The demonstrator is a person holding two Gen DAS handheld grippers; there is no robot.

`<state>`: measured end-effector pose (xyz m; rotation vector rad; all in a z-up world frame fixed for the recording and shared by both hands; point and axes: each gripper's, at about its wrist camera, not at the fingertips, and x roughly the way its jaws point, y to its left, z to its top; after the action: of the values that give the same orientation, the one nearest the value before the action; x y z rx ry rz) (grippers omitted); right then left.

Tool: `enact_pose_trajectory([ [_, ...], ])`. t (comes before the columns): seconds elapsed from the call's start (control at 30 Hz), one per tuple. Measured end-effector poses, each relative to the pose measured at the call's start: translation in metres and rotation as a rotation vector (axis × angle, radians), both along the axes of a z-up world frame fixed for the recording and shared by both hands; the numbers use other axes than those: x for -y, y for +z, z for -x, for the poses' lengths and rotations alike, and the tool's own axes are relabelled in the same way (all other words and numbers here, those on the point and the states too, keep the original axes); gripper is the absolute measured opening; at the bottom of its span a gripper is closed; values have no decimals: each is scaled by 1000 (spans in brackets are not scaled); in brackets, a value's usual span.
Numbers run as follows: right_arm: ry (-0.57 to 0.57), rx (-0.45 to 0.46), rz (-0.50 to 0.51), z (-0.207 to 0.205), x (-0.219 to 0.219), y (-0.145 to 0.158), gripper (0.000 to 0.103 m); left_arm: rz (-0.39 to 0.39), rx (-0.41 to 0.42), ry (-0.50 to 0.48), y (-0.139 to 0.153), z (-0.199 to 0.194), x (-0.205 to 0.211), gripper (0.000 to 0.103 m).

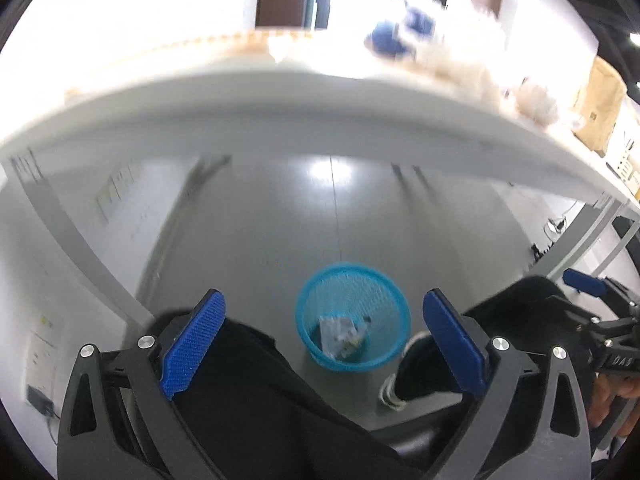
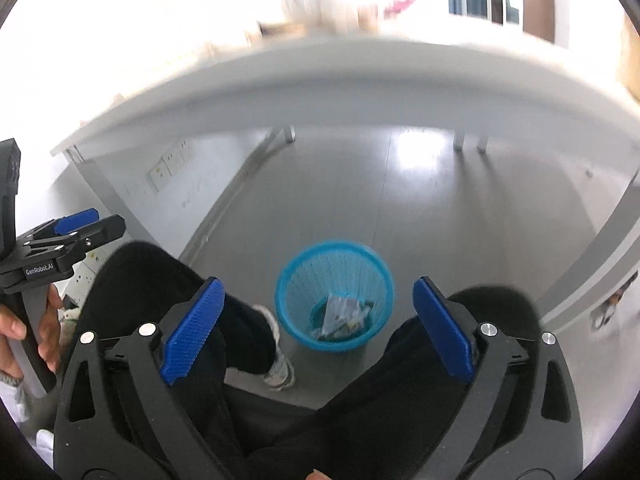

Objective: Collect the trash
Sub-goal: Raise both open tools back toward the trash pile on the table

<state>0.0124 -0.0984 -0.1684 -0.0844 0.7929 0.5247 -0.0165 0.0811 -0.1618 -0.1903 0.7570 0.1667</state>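
While I look down past both tools, the white table [image 1: 280,120] stretches beyond the blue mesh basket [image 1: 394,312], which stands on the grey floor [image 1: 280,220] between the person's dark-trousered legs [image 2: 168,280]. Above the basket, my left gripper [image 1: 324,344] and right gripper [image 2: 318,328] gape wide, empty. Crumpled trash [image 2: 340,314] lies at the basket's bottom.

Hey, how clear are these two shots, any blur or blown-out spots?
Left wrist view: tabletop overexposed and smeared, blue basket slightly blurred, glare patch on the floor. Right wrist view: the same washed-out top and bright floor reflections; fisheye bends the table edge.
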Motion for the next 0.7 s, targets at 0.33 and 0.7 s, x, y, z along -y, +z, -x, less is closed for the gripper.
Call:
enact_pose_trajectory([
  [0.33, 12, 180, -99, -3, 10, 91, 94, 54, 128, 6, 81, -2, -14, 97],
  [0.7, 10, 236, -161, -33, 0, 137, 94, 52, 227, -33, 134, -29, -13, 97],
])
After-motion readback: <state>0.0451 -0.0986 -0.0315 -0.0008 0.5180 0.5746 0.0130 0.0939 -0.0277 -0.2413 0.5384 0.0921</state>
